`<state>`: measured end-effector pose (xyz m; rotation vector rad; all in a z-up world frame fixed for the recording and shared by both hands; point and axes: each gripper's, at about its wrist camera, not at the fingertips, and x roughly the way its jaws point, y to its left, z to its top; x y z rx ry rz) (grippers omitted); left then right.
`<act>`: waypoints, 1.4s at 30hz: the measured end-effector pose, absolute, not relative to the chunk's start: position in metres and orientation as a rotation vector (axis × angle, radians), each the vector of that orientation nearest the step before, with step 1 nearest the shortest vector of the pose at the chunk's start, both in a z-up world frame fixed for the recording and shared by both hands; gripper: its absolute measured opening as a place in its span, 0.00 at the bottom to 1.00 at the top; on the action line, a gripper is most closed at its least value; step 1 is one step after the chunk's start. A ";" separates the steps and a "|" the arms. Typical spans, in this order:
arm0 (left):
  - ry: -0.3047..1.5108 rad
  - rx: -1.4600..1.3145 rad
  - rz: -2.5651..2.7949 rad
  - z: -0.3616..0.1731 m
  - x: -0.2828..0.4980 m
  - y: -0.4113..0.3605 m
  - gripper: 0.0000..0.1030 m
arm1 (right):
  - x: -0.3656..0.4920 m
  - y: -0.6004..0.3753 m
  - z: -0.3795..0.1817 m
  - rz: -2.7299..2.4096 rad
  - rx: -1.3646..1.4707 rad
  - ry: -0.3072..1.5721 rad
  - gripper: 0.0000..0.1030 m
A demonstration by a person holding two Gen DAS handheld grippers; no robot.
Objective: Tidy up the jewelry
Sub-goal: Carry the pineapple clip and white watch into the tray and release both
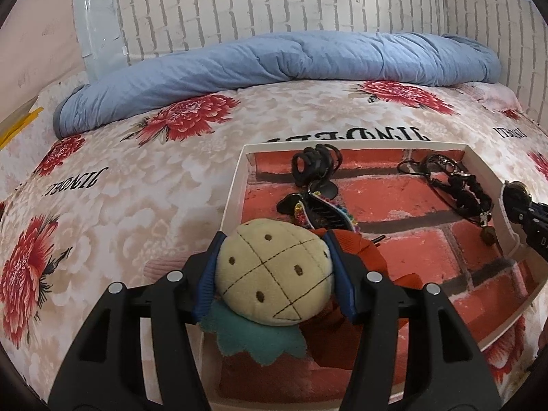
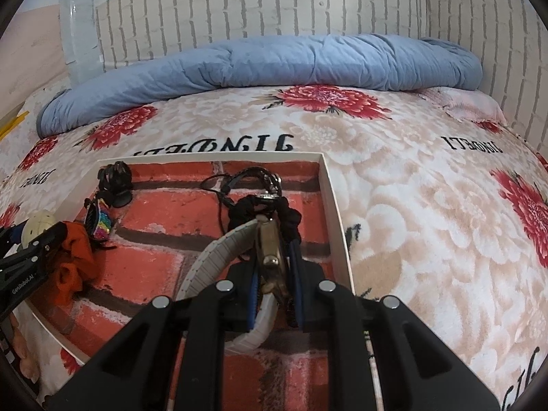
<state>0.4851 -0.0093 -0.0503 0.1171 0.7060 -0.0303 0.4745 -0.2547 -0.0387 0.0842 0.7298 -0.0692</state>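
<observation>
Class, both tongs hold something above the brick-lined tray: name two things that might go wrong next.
1. The right tongs pinch the watch edge-on; its white strap dangles and might snag the black scrunchie.
2. The plush pineapple, in the left tongs, could land on the orange scrunchie beneath.

The watch (image 2: 270,257) face is edge-on and unreadable; its strap passes under the fingers (image 2: 253,294).
</observation>
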 end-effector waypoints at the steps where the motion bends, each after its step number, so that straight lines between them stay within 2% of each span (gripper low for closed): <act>1: 0.705 0.115 -0.029 -0.051 0.486 -0.008 0.54 | 0.475 -0.255 -0.040 -0.069 0.086 0.734 0.16; 8: 0.701 0.137 -0.024 -0.054 0.485 -0.010 0.56 | 0.479 -0.253 -0.048 -0.047 0.092 0.769 0.16; 17: 0.711 0.102 -0.053 -0.054 0.482 -0.011 0.69 | 0.483 -0.251 -0.054 -0.037 0.084 0.809 0.21; 18: 0.713 0.101 -0.056 -0.053 0.482 -0.012 0.72 | 0.483 -0.252 -0.053 -0.039 0.088 0.811 0.23; 19: 0.715 0.099 -0.059 -0.052 0.481 -0.012 0.74 | 0.482 -0.253 -0.052 -0.039 0.092 0.809 0.35; 21: 0.713 0.080 -0.076 -0.048 0.479 -0.011 0.81 | 0.477 -0.255 -0.045 -0.049 0.098 0.779 0.52; 23: 0.705 0.063 -0.085 -0.044 0.477 -0.010 0.85 | 0.472 -0.256 -0.037 -0.046 0.096 0.754 0.53; 25: 0.693 0.057 -0.092 -0.037 0.473 -0.010 0.87 | 0.469 -0.256 -0.029 -0.039 0.098 0.733 0.59; 27: 0.671 0.055 -0.102 -0.030 0.467 -0.012 0.93 | 0.463 -0.258 -0.020 -0.048 0.092 0.702 0.65; 32: 0.603 0.075 -0.114 -0.009 0.451 -0.018 0.95 | 0.452 -0.262 -0.002 -0.060 0.095 0.646 0.65; 42: 0.594 0.062 -0.076 0.010 0.429 -0.011 0.95 | 0.429 -0.263 0.012 -0.072 0.077 0.635 0.66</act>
